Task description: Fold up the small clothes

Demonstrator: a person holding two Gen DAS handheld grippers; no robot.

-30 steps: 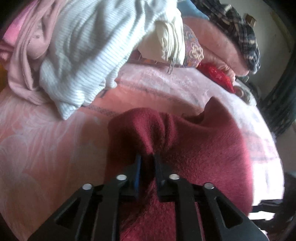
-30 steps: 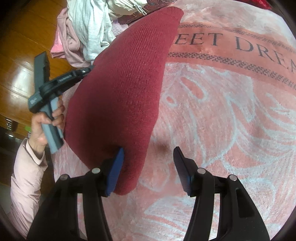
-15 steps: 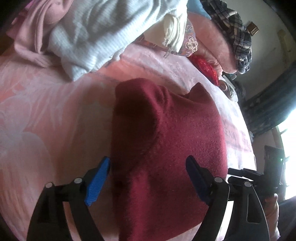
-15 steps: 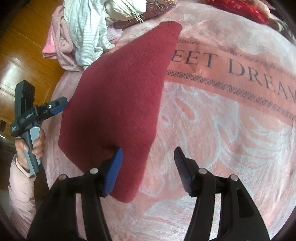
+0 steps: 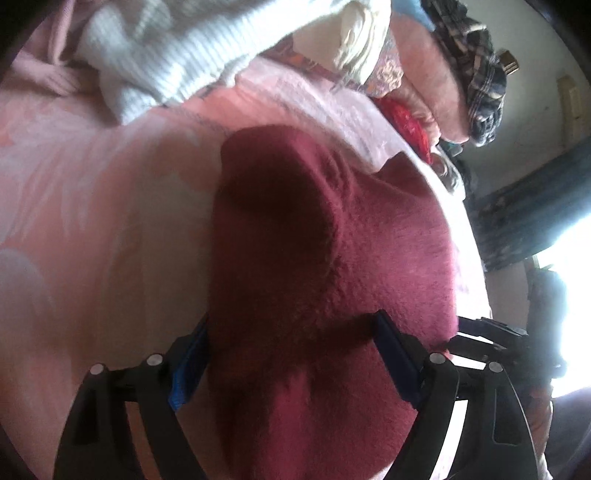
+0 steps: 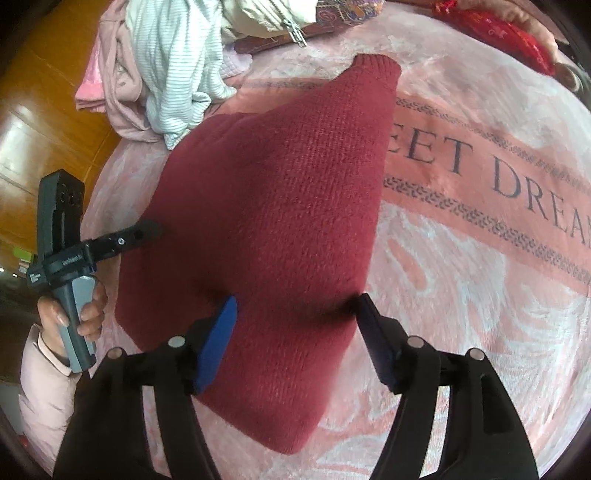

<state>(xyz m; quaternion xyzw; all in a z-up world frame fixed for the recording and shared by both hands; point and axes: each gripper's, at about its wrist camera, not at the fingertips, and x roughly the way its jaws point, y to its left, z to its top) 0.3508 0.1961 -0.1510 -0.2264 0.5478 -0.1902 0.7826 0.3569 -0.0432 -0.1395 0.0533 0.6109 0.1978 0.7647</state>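
A dark red knitted garment (image 6: 277, 184) lies folded on the pink blanket (image 6: 480, 295), one narrow end pointing toward the clothes pile. My right gripper (image 6: 297, 306) hovers over its near corner. Its jaws are opening, with the knit lying between and beneath the blue pads, which do not press on it. In the left wrist view the same garment (image 5: 332, 258) fills the middle, and my left gripper (image 5: 291, 328) stands wide open astride its edge, holding nothing. The right wrist view shows the left gripper (image 6: 147, 230) at the garment's left edge, held by a hand (image 6: 88, 314).
A pile of clothes sits at the blanket's far side: a white striped top (image 6: 173, 66), a pale pink garment (image 6: 107, 81) and a cream piece (image 6: 258, 18). A red item (image 6: 509, 33) lies at the far right. Wooden floor (image 6: 37, 110) runs along the left.
My left gripper let go of the pinched red fold and opened wide; the garment now lies flat. My right gripper opened further and shifted left over the garment's near corner.
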